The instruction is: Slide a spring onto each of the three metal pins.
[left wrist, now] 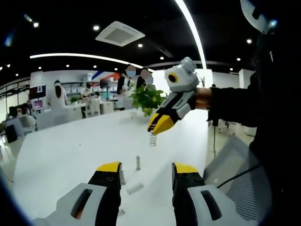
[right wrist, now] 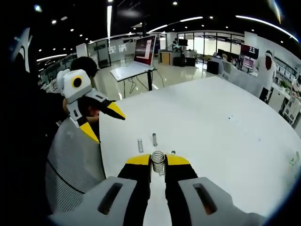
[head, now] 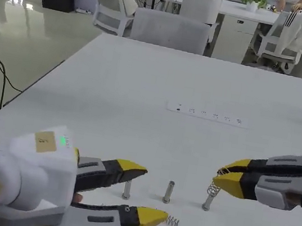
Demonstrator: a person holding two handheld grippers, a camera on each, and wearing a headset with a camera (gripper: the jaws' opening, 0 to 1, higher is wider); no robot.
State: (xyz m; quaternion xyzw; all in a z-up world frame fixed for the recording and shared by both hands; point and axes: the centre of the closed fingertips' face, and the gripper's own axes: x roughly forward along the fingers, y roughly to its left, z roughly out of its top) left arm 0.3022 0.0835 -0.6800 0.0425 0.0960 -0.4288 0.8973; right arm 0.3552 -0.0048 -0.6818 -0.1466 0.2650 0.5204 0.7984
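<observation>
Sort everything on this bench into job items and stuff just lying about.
Job: left pin, middle pin, right pin, held spring in the right gripper, loose spring, open left gripper.
Lying about: power strip, grey chair beyond the table.

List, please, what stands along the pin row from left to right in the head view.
Left pin, bare → middle pin, bare → right pin, with the spring held by the right gripper at its top.

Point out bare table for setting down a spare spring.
Bare: the wide stretch between the power strip and the three pins, and left of the strip. Crowded: around the pins, with left tongs, right tongs and loose spring.
</observation>
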